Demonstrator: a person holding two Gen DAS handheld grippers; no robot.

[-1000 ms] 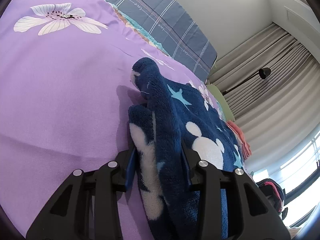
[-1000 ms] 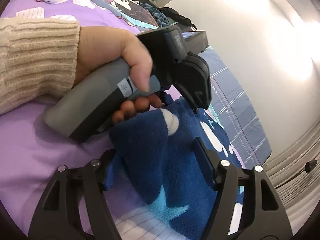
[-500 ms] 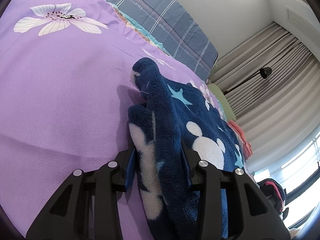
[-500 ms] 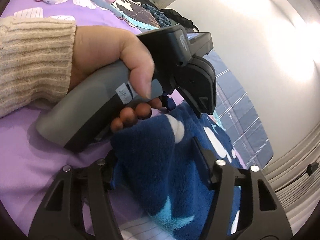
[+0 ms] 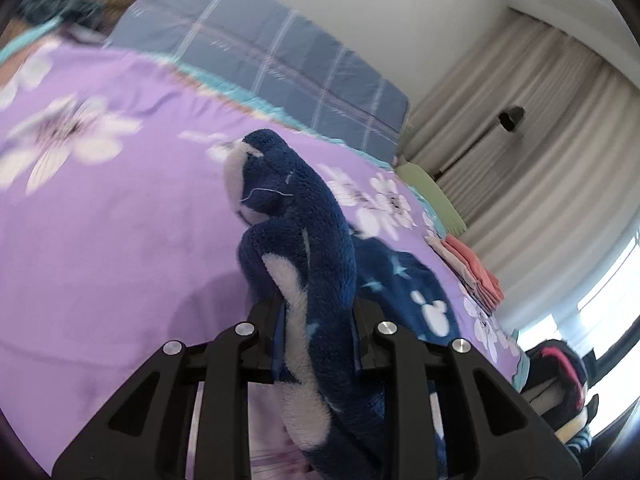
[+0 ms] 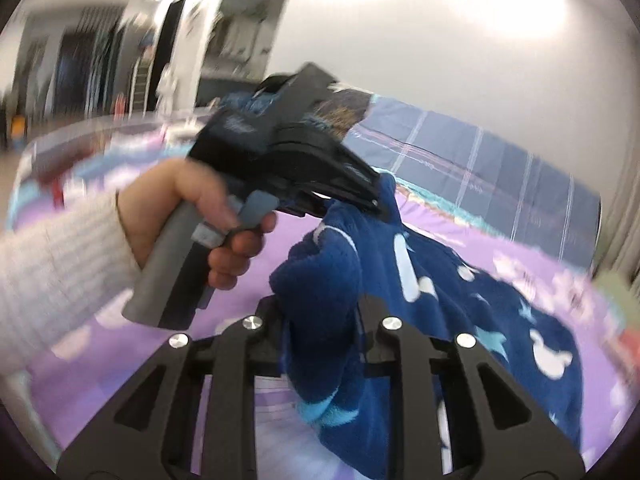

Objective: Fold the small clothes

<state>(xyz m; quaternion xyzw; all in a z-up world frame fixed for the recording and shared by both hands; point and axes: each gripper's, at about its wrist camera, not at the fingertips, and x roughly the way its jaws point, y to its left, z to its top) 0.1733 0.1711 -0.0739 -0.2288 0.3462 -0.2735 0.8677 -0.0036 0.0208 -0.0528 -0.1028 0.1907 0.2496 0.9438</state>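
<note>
A dark blue fleece garment (image 5: 304, 240) with white mouse shapes and light stars lies partly on the purple flowered bedspread (image 5: 100, 220). My left gripper (image 5: 318, 312) has its jaws closing on a bunched edge of the fleece, lifted off the bed. In the right wrist view my right gripper (image 6: 322, 312) also has its jaws closing on a thick fold of the same garment (image 6: 460, 292). The left gripper (image 6: 378, 204), held by a hand in a cream knitted sleeve, clamps the garment just ahead of it.
A blue checked pillow (image 5: 280, 64) lies at the head of the bed. A stack of folded pink and coral clothes (image 5: 472, 268) sits near the bed's far edge by the curtains (image 5: 540, 140). A dark bag (image 5: 560, 376) is at the lower right.
Both grippers have squeezed tighter on the fleece and risen, lifting its edge off the bed. The right wrist view has rolled, and both views are now blurred by motion.
</note>
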